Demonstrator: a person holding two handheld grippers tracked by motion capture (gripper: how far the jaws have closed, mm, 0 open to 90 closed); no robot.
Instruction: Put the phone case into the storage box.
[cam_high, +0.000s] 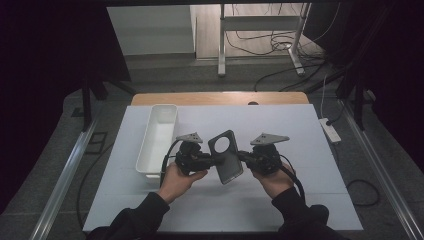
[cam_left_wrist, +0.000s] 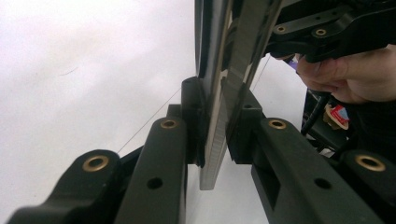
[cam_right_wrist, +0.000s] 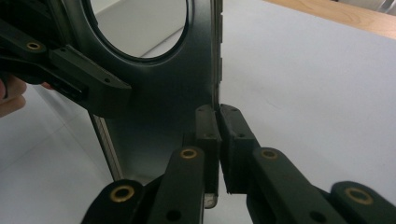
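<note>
The left gripper (cam_high: 216, 161) is closed on the left edge of a grey phone case (cam_high: 225, 156), and in the left gripper view (cam_left_wrist: 215, 128) its two black pads are seen pressed on both faces of the thin metal edge. No earlier picture is given, so only this closed grip is told. The right gripper (cam_high: 242, 156) is closed on the opposite edge of the case, and in the right gripper view (cam_right_wrist: 218, 133) its pads are seen nearly together with the edge of the case (cam_right_wrist: 159, 107) clamped between them. The case is held in the air between the two grippers, above the white mat (cam_high: 300, 150), and it is tilted, with its round camera hole (cam_high: 220, 143) at the upper end. In the right gripper view the hole (cam_right_wrist: 140, 25) is seen at the top, and the left gripper (cam_right_wrist: 88, 88) is seen on the far edge. In the left gripper view the case (cam_left_wrist: 219, 70) is seen edge-on, and the right gripper (cam_left_wrist: 322, 32) with the right hand (cam_left_wrist: 355, 74) is seen behind it.

Each gripper is carried by a hand, the left hand (cam_high: 177, 180) and the right hand (cam_high: 272, 181), with dark sleeves coming from the bottom of the high view. A grey plate (cam_high: 190, 137) is seen on top of the left gripper and another plate (cam_high: 269, 138) on the right one.

A white tray (cam_high: 157, 137) is placed on the mat, just left of the left gripper. A wooden table edge (cam_high: 220, 98) is seen behind the mat
</note>
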